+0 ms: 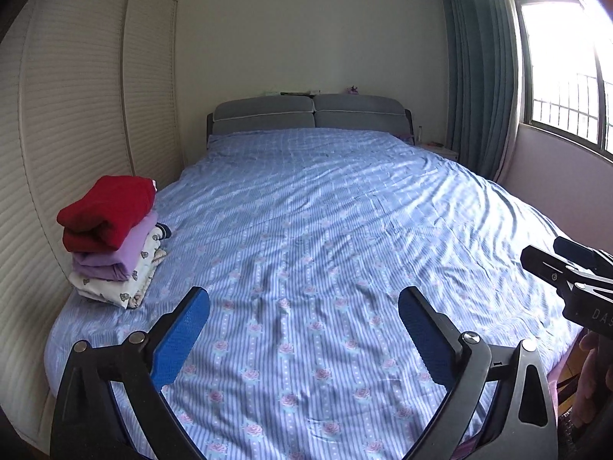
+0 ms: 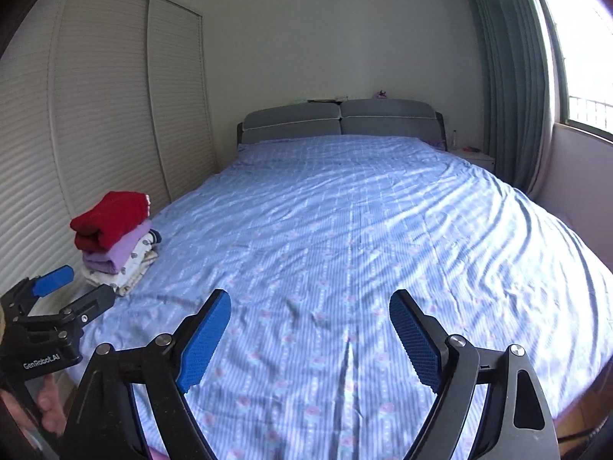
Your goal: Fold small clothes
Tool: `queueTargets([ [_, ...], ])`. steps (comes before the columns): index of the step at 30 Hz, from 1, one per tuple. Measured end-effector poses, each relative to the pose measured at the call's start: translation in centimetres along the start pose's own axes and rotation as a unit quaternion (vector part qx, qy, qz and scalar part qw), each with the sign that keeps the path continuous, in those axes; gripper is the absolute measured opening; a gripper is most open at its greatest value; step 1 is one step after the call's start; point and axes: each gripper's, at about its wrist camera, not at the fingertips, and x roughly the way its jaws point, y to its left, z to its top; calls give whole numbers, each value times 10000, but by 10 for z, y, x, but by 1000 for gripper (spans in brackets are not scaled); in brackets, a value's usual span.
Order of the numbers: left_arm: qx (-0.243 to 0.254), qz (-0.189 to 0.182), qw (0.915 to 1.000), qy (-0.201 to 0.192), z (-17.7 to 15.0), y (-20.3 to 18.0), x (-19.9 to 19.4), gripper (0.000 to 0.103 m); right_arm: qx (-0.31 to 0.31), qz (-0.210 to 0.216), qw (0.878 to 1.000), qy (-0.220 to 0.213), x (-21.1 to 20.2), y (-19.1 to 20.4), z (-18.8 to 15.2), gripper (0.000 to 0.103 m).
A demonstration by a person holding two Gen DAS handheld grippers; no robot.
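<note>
The folded pile (image 1: pixel 113 239) sits at the bed (image 1: pixel 325 211) edge beside the wardrobe (image 1: pixel 76 96) — probably to free space. Left gripper (image 1: pixel 304 339) and right gripper (image 2: pixel 310 341) hover over the bed, jaws apart, holding nothing.

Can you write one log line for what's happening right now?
left gripper: open, empty | right gripper: open, empty | folded clothes stack: left bed edge | bed: no loose garment visible

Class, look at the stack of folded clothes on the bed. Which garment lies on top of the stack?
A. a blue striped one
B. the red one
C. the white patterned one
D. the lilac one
B: the red garment sits on top of the stack, with the lilac garment beneath it and the white patterned garment lowest, resting on the bed.
</note>
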Motion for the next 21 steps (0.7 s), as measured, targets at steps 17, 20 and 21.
queueTargets([
  [17,-56,171,9998,117,-23,6,10,103,-158,-511,9985,-114,-4,2,-31,86],
  [20,-2,166,9998,68,-25,1,10,103,-88,-510,9985,-154,-6,-2,-33,87],
  [21,4,153,9999,76,-25,0,10,103,-137,-519,9985,-139,-6,-2,-33,87],
])
